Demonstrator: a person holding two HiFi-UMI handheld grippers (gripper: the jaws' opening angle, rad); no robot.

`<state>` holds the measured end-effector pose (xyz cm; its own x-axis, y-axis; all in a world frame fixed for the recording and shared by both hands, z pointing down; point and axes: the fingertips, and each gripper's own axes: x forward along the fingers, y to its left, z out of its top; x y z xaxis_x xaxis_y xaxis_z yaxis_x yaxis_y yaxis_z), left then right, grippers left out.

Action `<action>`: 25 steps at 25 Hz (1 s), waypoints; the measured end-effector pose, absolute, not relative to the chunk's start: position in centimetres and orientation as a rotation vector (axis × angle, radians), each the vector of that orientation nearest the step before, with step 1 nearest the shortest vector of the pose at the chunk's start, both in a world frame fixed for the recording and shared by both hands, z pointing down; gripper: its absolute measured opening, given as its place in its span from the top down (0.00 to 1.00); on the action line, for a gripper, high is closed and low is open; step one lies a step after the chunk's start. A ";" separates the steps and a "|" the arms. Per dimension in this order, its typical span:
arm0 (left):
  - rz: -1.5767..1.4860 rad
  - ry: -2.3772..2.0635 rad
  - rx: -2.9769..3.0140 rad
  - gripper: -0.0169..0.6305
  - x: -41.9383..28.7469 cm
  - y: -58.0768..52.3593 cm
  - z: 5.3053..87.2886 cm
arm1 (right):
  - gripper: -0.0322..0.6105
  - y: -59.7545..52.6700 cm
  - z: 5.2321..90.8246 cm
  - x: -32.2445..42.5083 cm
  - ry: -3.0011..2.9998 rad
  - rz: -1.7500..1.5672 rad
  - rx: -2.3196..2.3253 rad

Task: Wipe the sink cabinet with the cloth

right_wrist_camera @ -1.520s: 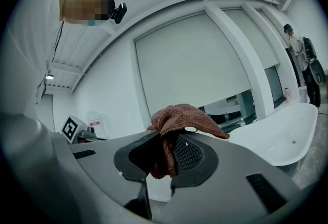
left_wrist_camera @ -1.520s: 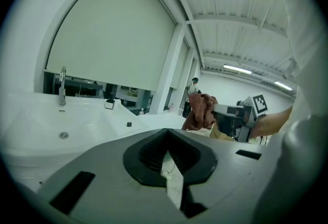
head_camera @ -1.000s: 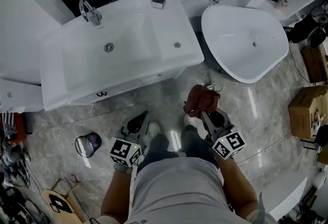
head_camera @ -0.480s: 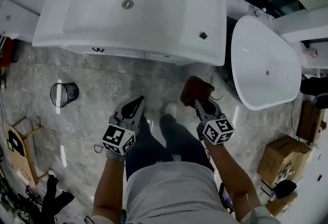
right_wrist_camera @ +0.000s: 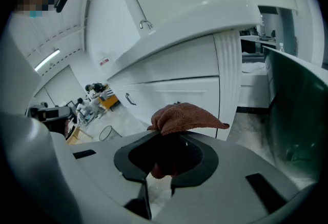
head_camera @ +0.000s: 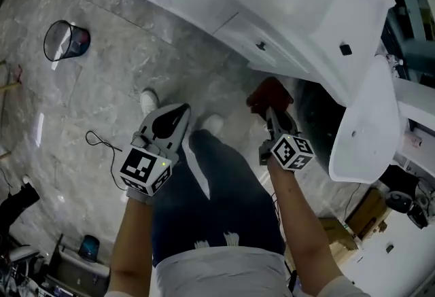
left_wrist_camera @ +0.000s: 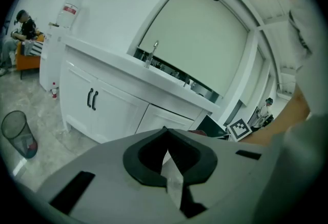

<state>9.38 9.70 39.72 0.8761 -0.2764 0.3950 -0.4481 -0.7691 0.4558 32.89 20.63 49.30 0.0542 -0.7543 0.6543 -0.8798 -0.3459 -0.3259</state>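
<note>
Rust-brown cloth [head_camera: 270, 94] clamped in the right gripper [head_camera: 270, 111], near the white sink cabinet [head_camera: 224, 24] and apparently not yet touching it.

Head view: the cloth hangs just below the cabinet's front, near its right end. A freestanding basin [head_camera: 363, 126] crowds that side, while the marble floor [head_camera: 102, 105] lies open leftward as far as the wire bin [head_camera: 64, 41], so long strokes towards the left look easiest. Left gripper view: the left gripper [left_wrist_camera: 164, 130] is clenched on nothing and well apart from the doors. Right gripper view: the cloth [right_wrist_camera: 182, 118] bunches up. I would press a flat fold to the panel and stop short of the fluted corner [right_wrist_camera: 228, 74].
</note>
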 end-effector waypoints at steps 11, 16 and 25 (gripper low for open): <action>0.447 -0.614 2.310 0.96 5.9 12.7 54.0 | 0.83 18.2 63.7 37.6 -1.599 1.142 2.128; 0.431 -0.612 2.293 0.96 5.6 11.7 55.9 | 0.83 17.0 68.1 39.7 -1.542 1.115 2.052; 0.455 -0.503 2.277 0.96 6.8 10.0 57.4 | 0.83 14.9 71.8 43.5 -1.400 1.155 2.081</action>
